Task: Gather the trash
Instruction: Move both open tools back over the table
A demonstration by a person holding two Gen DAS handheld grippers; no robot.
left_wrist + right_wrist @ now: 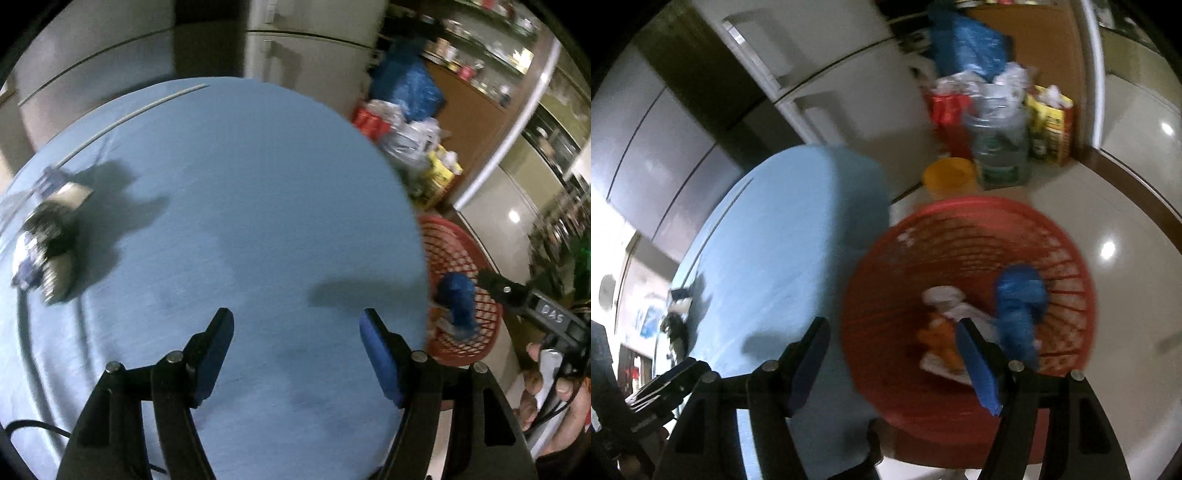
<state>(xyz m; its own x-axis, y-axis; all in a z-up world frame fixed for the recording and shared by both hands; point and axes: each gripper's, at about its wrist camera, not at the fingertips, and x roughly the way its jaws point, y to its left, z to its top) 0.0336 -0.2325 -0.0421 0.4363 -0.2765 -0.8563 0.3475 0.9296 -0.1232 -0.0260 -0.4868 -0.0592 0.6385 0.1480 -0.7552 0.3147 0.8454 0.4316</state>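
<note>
Left claw [297, 325]: spread wide with nothing between its blue pads, hanging over the middle of the light blue counter [240, 206].
Right claw [894, 339]: also spread wide and holding nothing, poised above the edge where the counter meets the red basket [960, 214].
Red basket: a round mesh basket standing on the pale floor right beside the counter, lower than its top.
Inside the basket: a crumpled blue wrapper [1019, 306] against the right wall, with a white and orange scrap [945, 325] just beside it on the bottom; the blur hides what exactly the scrap is.
Left on the counter: a crumpled dark and white bundle [44, 251] near the far left edge, well apart from both claws, its make unclear through the blur.
Beyond the basket: a yellow tub [949, 175] on the floor, then a heap of bags [997, 110] against the wall, topped by a big blue bag [964, 40].
Back wall: pale cabinet doors [306, 55].
</note>
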